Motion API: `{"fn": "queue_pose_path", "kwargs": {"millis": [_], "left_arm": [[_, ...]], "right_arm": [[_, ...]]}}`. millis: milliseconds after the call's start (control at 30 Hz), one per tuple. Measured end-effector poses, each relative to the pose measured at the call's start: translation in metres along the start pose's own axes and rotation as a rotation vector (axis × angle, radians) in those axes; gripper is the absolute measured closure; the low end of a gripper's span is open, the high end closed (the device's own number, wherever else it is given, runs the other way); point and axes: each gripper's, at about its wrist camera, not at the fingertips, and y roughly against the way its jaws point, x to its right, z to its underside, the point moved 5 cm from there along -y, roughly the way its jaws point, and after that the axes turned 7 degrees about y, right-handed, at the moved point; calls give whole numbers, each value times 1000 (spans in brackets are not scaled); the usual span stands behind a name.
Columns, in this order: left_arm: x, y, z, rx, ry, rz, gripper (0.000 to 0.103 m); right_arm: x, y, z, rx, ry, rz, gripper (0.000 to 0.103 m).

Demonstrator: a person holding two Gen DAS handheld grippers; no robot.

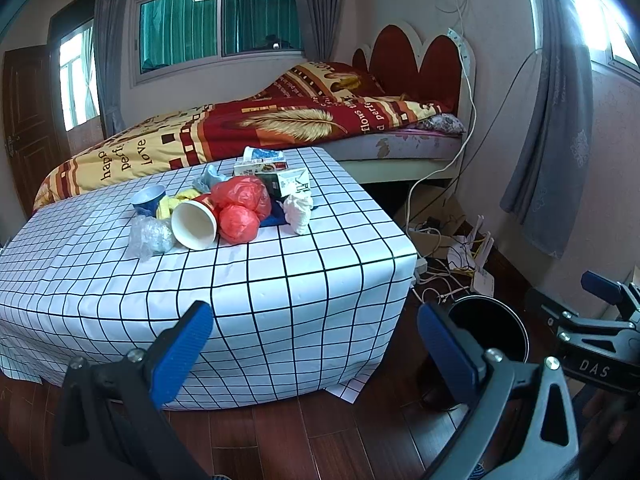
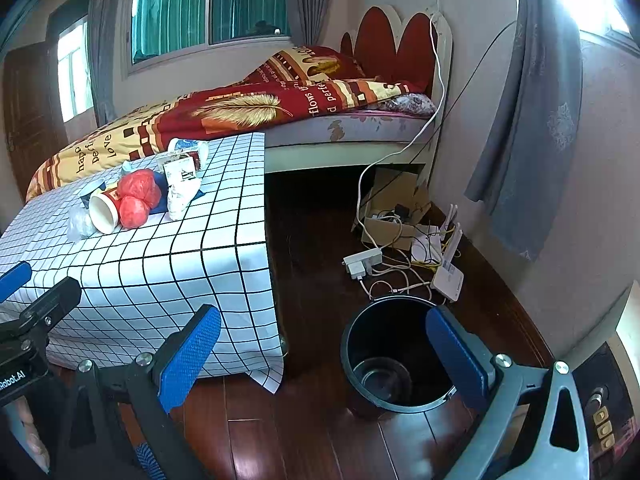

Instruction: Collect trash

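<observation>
Status: nothing collected yet. The trash, a red crumpled plastic bag (image 1: 240, 210), a tipped white paper cup (image 1: 195, 222) and small cartons, lies piled on the grid-patterned white tablecloth (image 1: 280, 280). The round black plastic bin (image 2: 394, 354) stands on the floor beside the table and holds nothing. My left gripper (image 1: 316, 346) and right gripper (image 2: 324, 354) are both spread apart, carrying nothing.

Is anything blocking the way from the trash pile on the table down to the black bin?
Nothing visible does. The trash pile sits on the checkered table, and the black bin stands open on bare floor past the table's corner. Both grippers are open and empty.
</observation>
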Motion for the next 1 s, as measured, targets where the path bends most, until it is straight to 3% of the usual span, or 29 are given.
{"fn": "queue_pose_path", "kwargs": {"millis": [1000], "left_arm": [[-6,-5,-1,-6,18,-4,0]], "right_arm": [[-6,-6,-5,10,14,10,0]]}}
